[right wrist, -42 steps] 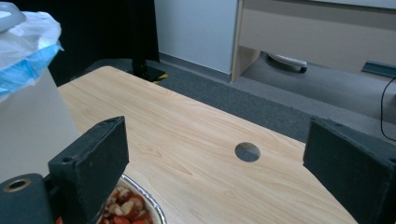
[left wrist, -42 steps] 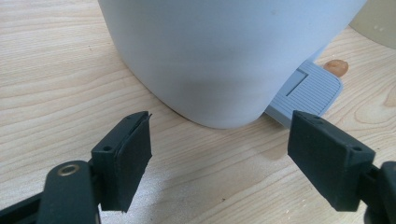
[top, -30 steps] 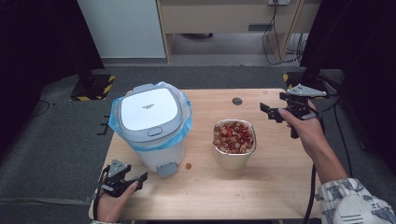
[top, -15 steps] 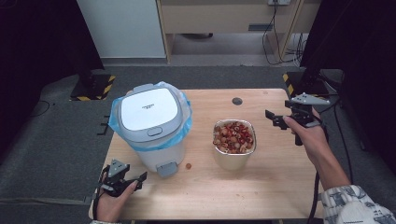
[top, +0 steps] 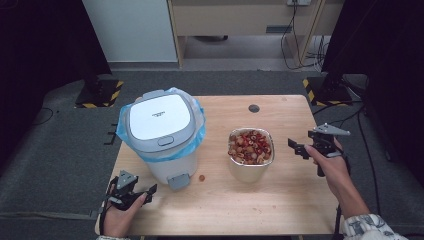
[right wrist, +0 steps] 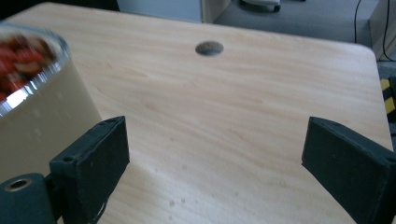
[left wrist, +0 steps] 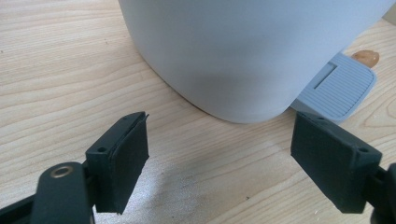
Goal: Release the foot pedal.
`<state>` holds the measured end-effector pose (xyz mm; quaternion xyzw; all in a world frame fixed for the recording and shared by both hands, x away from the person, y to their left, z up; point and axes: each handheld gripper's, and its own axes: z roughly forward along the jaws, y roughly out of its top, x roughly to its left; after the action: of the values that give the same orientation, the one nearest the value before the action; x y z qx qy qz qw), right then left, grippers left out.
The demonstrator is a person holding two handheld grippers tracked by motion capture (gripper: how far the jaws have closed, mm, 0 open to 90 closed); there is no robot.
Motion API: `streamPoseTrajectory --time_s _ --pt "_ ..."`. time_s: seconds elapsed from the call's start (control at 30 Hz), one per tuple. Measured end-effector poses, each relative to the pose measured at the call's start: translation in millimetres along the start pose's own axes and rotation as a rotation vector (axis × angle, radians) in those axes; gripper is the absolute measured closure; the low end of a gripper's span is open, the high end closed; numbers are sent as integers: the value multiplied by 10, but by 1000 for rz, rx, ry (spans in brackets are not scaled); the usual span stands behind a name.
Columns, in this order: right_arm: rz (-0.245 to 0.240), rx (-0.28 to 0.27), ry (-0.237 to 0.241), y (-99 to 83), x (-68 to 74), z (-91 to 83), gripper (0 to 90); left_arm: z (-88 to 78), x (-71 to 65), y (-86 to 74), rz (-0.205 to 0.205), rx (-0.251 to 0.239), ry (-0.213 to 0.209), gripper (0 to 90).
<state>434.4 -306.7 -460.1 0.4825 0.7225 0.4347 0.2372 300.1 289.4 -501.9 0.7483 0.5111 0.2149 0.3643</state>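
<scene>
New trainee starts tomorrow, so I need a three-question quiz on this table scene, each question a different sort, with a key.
1. True or false: the bin lid is open.
2. Which gripper is beside the bowl? A) left B) right
3. What lies on the table by the bin's pedal?

Key: 1. False, it is shut. 2. B, the right gripper, jaws open and empty. 3. One small loose piece, like the bowl's contents.
</scene>
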Motion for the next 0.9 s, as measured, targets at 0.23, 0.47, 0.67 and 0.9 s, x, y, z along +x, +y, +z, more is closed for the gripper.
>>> streamPoseTrajectory --time_s 0.23,0.47,0.67,0.9 --pt "6 65 -3 -255 27 65 78 26 16 -9 2 17 12 174" --pt "13 109 -25 -399 39 142 75 105 69 -8 0 38 28 166" --pt "28 186 -66 -506 21 235 61 181 135 -1 -2 54 48 158" --pt "37 213 -83 -644 38 314 61 207 165 -11 3 55 54 157"
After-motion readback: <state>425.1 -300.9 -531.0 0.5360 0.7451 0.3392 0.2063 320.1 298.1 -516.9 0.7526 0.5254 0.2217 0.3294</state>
